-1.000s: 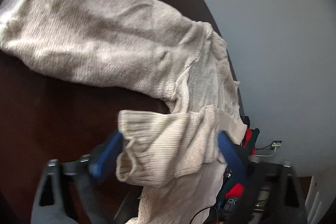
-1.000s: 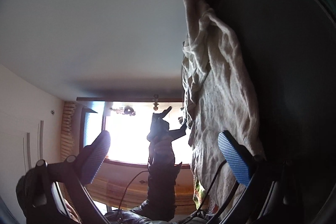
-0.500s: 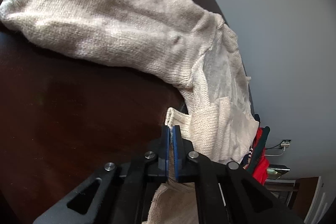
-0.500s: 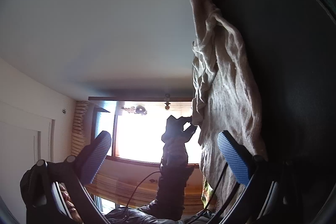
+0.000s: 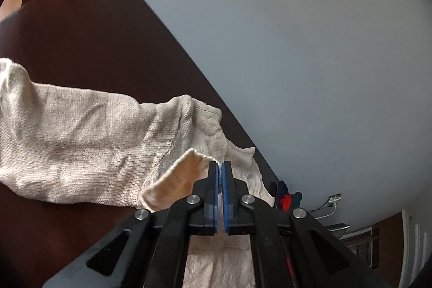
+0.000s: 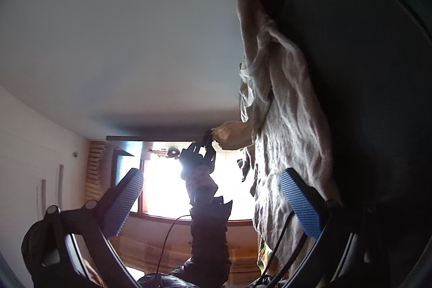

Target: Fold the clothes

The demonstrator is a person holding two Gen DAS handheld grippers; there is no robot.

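Note:
A beige knit sweater (image 5: 81,142) lies on a dark brown table (image 5: 94,39). My left gripper (image 5: 220,166) is shut on the sweater's ribbed sleeve cuff (image 5: 189,166) and holds it lifted above the rest of the garment. In the right wrist view the left gripper (image 6: 208,138) shows from the side with the cuff (image 6: 232,138) pulled away from the sweater (image 6: 286,112). My right gripper (image 6: 210,201) is open and empty, apart from the sweater, with blue pads (image 6: 299,204) wide apart.
A grey wall (image 5: 297,45) runs along the table's far edge. Red, green and dark clothes (image 5: 286,199) sit past the table end, near a cable (image 5: 326,209). A bright window (image 6: 167,188) and the person's arm (image 6: 205,207) show in the right wrist view.
My left gripper closed on the sleeve cuff and lifted it up and away from the table. My right gripper stayed open and shifted only slightly.

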